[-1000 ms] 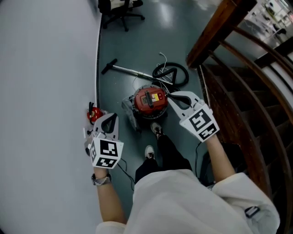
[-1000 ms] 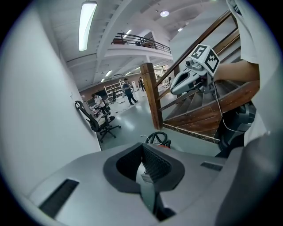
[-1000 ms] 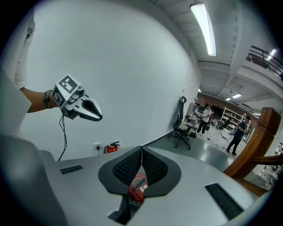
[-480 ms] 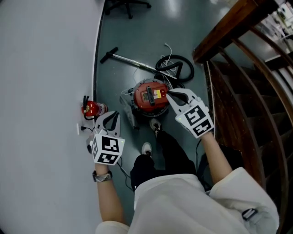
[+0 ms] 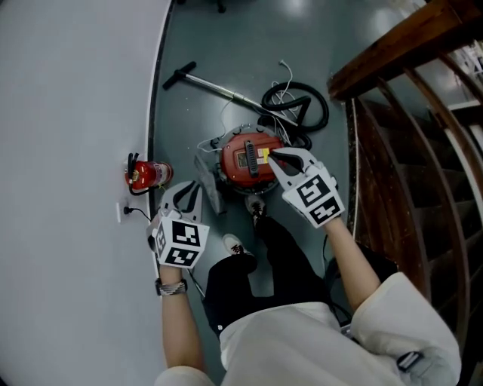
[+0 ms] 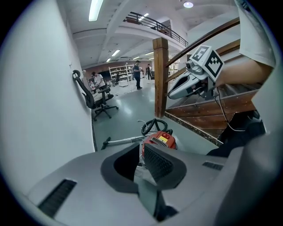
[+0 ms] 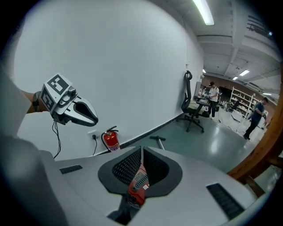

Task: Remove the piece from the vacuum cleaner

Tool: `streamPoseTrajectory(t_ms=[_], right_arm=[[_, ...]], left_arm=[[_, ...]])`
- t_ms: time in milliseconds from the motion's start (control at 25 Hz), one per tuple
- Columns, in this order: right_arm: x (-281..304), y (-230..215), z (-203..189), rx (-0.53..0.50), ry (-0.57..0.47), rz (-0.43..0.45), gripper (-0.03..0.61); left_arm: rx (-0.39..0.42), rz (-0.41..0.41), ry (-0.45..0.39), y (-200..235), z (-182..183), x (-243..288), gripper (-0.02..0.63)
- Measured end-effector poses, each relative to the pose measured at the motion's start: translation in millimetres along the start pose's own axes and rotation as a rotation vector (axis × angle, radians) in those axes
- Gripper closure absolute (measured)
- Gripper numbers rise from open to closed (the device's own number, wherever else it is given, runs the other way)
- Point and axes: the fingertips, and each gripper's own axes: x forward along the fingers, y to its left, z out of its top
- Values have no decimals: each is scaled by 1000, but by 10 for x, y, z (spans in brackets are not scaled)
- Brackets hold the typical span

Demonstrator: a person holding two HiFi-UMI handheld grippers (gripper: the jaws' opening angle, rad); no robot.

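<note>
Fingers on the left gripper (image 5: 188,194) were opening on nothing; those on the right gripper (image 5: 275,156) were pressed together, empty. Red round canister vacuum cleaner (image 5: 247,158) sat on the floor near its wall edge, so I'd get both down low first.

We see bright, even indoor light from ceiling strips (image 6: 95,9), and the glossy floor (image 5: 249,45) throws back pale glare. Shadows stay soft. Both gripper views bend strongly, with dark rounded corners, and the far background looks slightly soft.
</note>
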Motion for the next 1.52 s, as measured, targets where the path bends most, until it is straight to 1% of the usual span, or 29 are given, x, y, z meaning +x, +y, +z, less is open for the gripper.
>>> streamPoseTrajectory(t_ms=[120,320,480,640,800,920,1040,1160,1240,1320,1400,1520], right_arm=[[260,14,-288,17,24,33,546],[615,5,-666,108,48,62,546],[843,-46,-963,124,85,66,546],[1027,-68,-1252,138,121,74,546],[1225,-49,-1491,159,136,99,546],[1347,-46,-1713,174,168,110,546],[1506,-19,-1909,233,181,126,546],[1641,-40,-2085,326,193,142,543],[1722,-57,-2156,366,196,140,519],[1780,-58,-2217,368,208,139,457],[1814,-54,-2268,364,218,138,443],[1857,-36,-2330,371,226,141,440]], left_arm=[[-19,-13,21,-86,-183,263,574],[-74,-47,51,-217,-450,629,568],[-101,-55,62,-270,-620,898,566],[-129,-70,101,-335,-901,1207,560],[-167,-74,119,-362,-1131,1452,557],[-186,-93,130,-423,-1269,1618,548],[-204,-96,122,-429,-1385,1743,541],[-256,-99,121,-436,-1466,1874,537],[-270,-95,135,-444,-1557,1960,527],[-268,-90,151,-467,-1638,2024,519],[-270,-87,162,-502,-1697,2062,515],[-278,-80,175,-520,-1778,2089,509]])
